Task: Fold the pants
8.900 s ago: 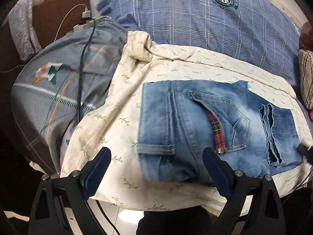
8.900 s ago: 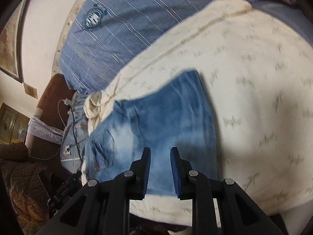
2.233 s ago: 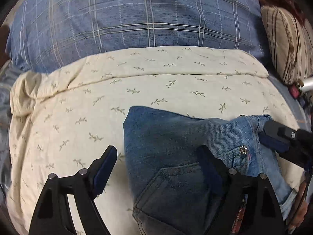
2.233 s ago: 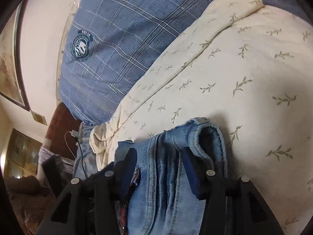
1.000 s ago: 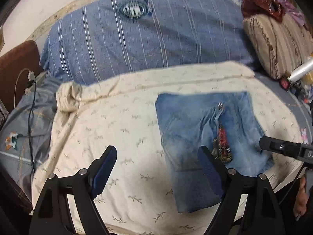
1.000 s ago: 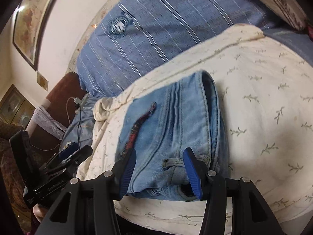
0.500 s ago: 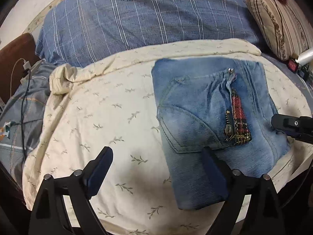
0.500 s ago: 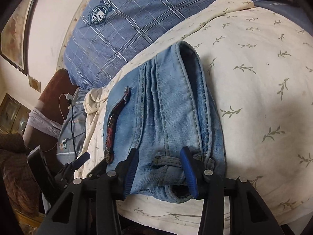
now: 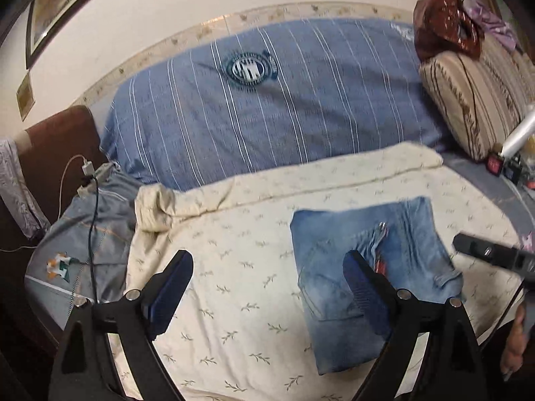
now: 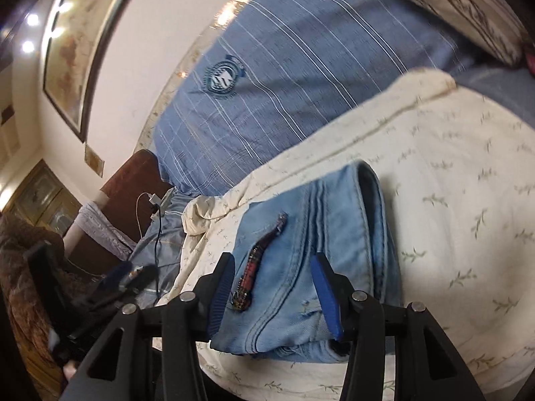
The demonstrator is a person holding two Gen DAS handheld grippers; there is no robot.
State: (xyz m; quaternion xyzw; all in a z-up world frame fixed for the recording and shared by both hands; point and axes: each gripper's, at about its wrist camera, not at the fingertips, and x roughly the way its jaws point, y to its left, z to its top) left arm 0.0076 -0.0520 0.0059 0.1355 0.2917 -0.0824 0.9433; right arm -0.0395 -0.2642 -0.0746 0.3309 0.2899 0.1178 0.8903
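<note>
Left wrist view: the folded jeans (image 9: 364,280) lie as a compact rectangle on the cream leaf-print blanket (image 9: 234,267), on the blanket's right part, well short of the blue striped pillow (image 9: 267,110) behind it. A red plaid trim strip shows on top of the denim, so a pocket face is uppermost. The left gripper (image 9: 267,287) hangs above the blanket with its jaws spread wide and nothing between them; one finger overlaps the jeans in the picture only because it sits nearer the camera. I judge it is let go because the fold looks finished and needs no holding. The tip of the right gripper (image 9: 495,255) pokes in just right of the jeans.

Right wrist view: the jeans (image 10: 317,244) lie on the same blanket (image 10: 451,200), thick folded edge toward the striped pillow (image 10: 301,67). The right gripper (image 10: 272,294) has just been opening a little; its pads stand apart over the near edge of the denim, not pinching it, so it is released. The bundle keeps its shape unaided, which suggests the task is essentially done. The left gripper (image 10: 130,274) shows blurred, left of the jeans.
</note>
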